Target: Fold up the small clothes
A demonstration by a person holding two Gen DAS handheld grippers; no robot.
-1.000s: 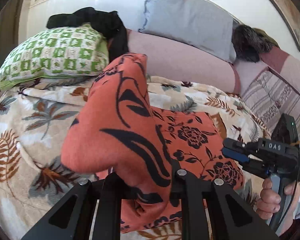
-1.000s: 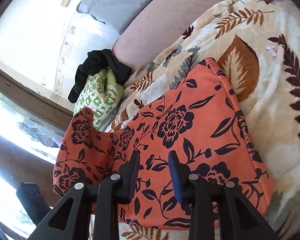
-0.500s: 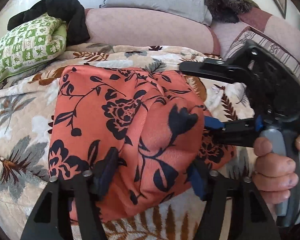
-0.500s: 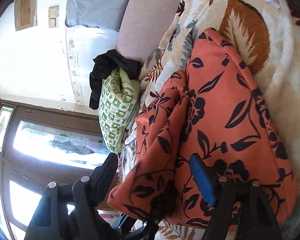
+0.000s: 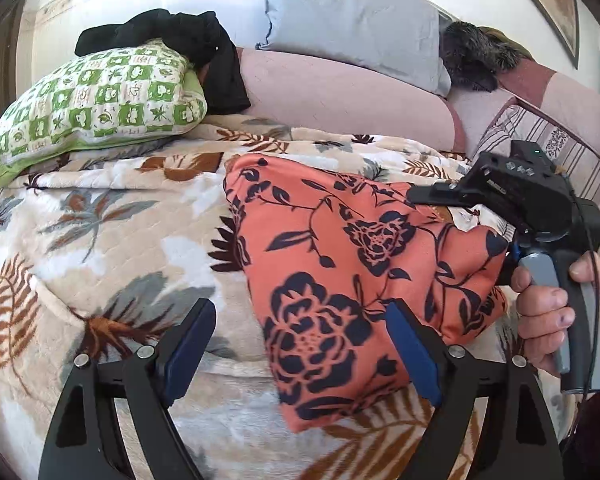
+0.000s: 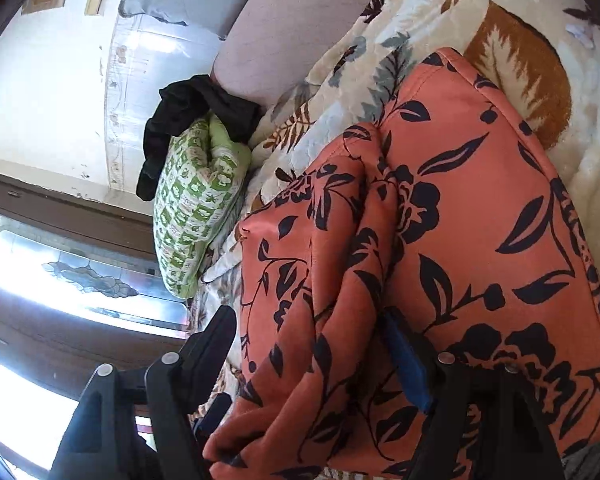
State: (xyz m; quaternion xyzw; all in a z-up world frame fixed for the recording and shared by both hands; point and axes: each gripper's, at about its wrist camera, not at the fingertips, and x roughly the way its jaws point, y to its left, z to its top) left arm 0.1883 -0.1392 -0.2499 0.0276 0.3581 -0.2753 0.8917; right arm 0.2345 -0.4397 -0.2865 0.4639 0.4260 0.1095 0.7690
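Observation:
An orange garment with a dark floral print [image 5: 340,264] lies folded over on the leaf-patterned blanket [image 5: 100,248]. My left gripper [image 5: 300,340] is open and empty, its right finger at the garment's near edge. The right gripper [image 5: 500,208] shows at the garment's right side, held in a hand. In the right wrist view the right gripper [image 6: 312,352] is open wide, with a folded flap of the garment [image 6: 440,240] lying loose between its fingers.
A green checked pillow [image 5: 96,108] with a black cloth [image 5: 180,40] on it lies at the back left. A grey pillow [image 5: 352,20] and a pink bolster [image 5: 340,96] line the back. A window [image 6: 60,280] is at the right wrist view's left.
My left gripper carried the garment's flap over to the right, let go and drew back open. My right gripper opened wide and the flap now lies on the garment.

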